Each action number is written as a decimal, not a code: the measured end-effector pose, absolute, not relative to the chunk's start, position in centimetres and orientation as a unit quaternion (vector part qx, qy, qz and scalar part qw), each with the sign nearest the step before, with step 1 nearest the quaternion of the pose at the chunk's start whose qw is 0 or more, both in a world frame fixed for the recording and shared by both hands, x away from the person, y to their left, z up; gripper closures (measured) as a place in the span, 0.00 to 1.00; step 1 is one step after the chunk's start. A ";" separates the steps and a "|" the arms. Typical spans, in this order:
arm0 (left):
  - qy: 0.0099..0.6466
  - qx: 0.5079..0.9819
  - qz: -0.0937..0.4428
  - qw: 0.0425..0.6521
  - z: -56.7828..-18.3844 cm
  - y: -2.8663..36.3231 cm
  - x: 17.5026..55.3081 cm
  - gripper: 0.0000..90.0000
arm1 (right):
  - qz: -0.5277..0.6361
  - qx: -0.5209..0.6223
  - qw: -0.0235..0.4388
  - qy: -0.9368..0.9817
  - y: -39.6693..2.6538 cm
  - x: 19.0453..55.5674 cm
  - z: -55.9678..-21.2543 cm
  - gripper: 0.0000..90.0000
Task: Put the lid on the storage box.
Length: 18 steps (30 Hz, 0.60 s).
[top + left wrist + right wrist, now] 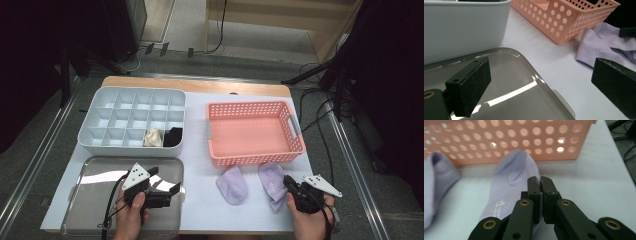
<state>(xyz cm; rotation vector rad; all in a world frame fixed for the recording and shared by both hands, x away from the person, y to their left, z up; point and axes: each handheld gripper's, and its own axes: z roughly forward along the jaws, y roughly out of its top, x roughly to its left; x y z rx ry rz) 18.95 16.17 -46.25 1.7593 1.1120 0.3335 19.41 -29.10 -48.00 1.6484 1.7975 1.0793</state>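
Observation:
Two lilac socks lie flat in front of the pink basket [250, 159]. My right gripper [289, 181] is low on the right-hand sock [271, 177], and its jaws are shut on that sock's edge. In the right gripper view a thin strip of the lilac sock [511, 175] shows between the closed tips of the right gripper [540, 182]. The other sock [232, 184] lies apart to the left. My left gripper [165, 181] hovers open over the glossy grey tray [100, 170], with nothing between its wide-spread pads [471, 85].
A white divided box [90, 130] stands behind the tray, with a beige sock [153, 137] and a black sock [173, 136] in its front right cells. The pink basket holds nothing. The table's front edge runs close under both hands.

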 end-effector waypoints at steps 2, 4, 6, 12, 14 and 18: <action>0.461 0.724 0.138 0.494 -46.3 16.1 19.0 0.03 | 0.392 0.600 0.243 0.654 -29.4 19.5 -48.0 0.95; 0.462 0.722 0.138 0.496 -46.2 16.2 19.1 0.03 | 0.404 0.600 0.243 0.646 -29.4 19.4 -47.9 0.83; 0.463 0.721 0.138 0.497 -46.2 16.2 19.2 0.03 | 0.412 0.592 0.254 0.645 -29.1 19.2 -47.7 0.77; 0.458 0.726 0.137 0.495 -46.3 15.9 19.0 0.03 | 0.433 0.561 0.276 0.649 -26.9 17.9 -46.3 0.70; 0.458 0.726 0.136 0.495 -46.2 15.8 19.0 0.03 | 0.436 0.550 0.282 0.655 -25.9 17.6 -45.9 0.69; 0.455 0.727 0.134 0.496 -46.2 15.5 19.0 0.03 | 0.460 0.533 0.255 0.662 -24.2 17.2 -45.5 0.67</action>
